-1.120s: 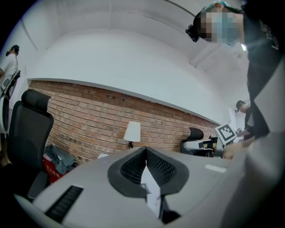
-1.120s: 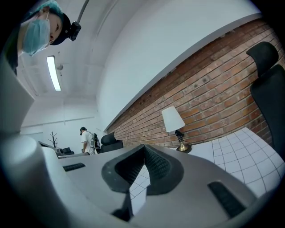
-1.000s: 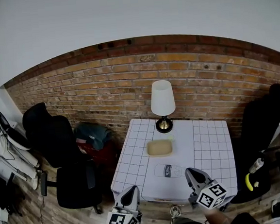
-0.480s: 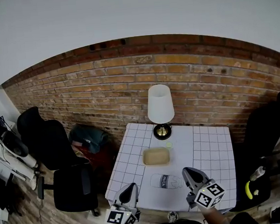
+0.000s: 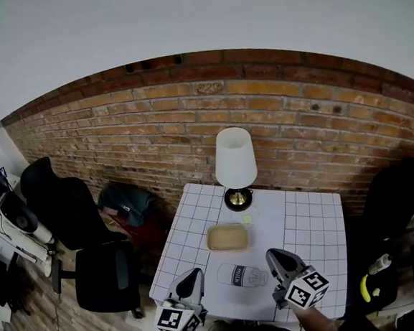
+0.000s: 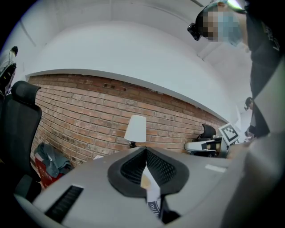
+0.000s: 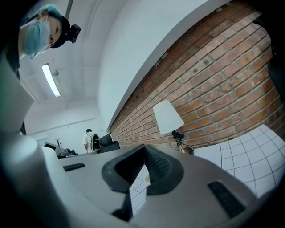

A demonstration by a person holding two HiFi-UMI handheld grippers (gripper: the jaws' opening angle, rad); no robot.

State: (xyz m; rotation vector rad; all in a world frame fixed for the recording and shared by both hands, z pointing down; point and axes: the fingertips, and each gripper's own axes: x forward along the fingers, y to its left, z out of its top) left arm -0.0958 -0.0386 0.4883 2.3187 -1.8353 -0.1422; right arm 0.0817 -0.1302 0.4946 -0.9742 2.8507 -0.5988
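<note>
While you hold both grippers low over the near edge of the counter (image 5: 309, 221), the holdings read as follows. Left gripper (image 5: 194, 276): fingers (image 6: 133, 167) closed tip to tip with nothing between them. In the left gripper view, a thin slit below the tips shows a strip of printed label. Right gripper (image 5: 275, 256): fingers (image 7: 158, 167) likewise pressed together and empty, with white grid cloth visible through the slit. Milk bottle (image 5: 241, 275): clear with a dark label band, lying on its side on the counter. It lies between your two grippers and near both, closer to the right one, and is touched by neither as far as the head view shows. It lies nearer the front edge than the wall. Tan dish (image 5: 228, 237): shallow and rectangular, just beyond the bottle and apart from it. Small green piece (image 5: 248, 219): beside the dish's far right corner, too small to tell what it is. Lamp (image 5: 234, 159): white shade on a brass base, upright at the far edge of the counter close to the brick wall (image 5: 131, 124). Counter: square, covered in white cloth with a dark grid. Black office chair (image 5: 102, 278): on the wooden floor to the left of the counter.
</note>
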